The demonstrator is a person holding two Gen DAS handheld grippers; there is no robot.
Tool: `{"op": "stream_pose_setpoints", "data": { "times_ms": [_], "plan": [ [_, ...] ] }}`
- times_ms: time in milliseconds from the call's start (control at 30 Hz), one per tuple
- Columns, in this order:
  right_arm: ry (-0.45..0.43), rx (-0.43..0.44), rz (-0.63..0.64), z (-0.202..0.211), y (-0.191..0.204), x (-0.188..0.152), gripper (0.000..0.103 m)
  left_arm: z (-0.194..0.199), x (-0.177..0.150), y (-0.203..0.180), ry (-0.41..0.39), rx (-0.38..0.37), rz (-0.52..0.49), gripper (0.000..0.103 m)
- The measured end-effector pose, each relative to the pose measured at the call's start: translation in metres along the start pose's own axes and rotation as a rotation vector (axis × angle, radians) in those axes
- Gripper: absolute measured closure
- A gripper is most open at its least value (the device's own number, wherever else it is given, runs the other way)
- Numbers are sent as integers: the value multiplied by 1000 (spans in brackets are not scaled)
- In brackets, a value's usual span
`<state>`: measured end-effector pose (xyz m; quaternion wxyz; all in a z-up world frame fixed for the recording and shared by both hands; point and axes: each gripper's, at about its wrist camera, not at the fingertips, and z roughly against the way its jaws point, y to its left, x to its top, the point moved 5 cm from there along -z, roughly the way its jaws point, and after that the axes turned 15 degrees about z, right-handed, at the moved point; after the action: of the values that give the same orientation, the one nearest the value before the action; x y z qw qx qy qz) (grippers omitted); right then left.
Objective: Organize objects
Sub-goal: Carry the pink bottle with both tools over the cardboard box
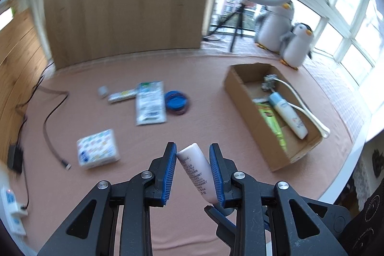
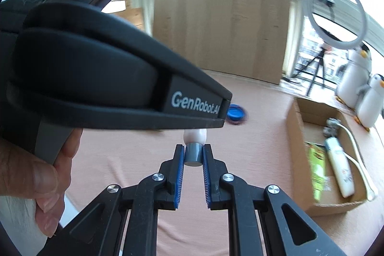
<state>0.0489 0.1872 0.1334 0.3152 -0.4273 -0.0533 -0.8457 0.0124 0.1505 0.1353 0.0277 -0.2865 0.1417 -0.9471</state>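
Pink tabletop: cardboard box, packets.

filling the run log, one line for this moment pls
left gripper shut on pink tube | right gripper shut on grey cap | cardboard box part-filled

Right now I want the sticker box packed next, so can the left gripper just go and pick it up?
Probably not yet: the left gripper is shut on the pink tube, so its jaws are full. The sticker box lies unobstructed on the table.

the left gripper, low centre of its view, is clamped on a pale tube, the right gripper pinches its grey cap, and a hand grips a handle at lower left.
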Motion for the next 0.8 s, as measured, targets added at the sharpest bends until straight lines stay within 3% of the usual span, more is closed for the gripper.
{"op": "stream_pose_setpoints", "data": {
  "times_ms": [433, 567, 800],
  "plan": [
    [-16, -218, -162, 26, -146, -46, 90, -59, 23, -179, -3, -156, -252, 72],
    [-17, -258, -188, 22, -177, -54, 90, -76, 30, -210, 0, -188, -282, 72],
    [-12, -292, -226, 32, -189, -58, 90, -96, 35, -237, 16, -221, -309, 72]
  ]
}}
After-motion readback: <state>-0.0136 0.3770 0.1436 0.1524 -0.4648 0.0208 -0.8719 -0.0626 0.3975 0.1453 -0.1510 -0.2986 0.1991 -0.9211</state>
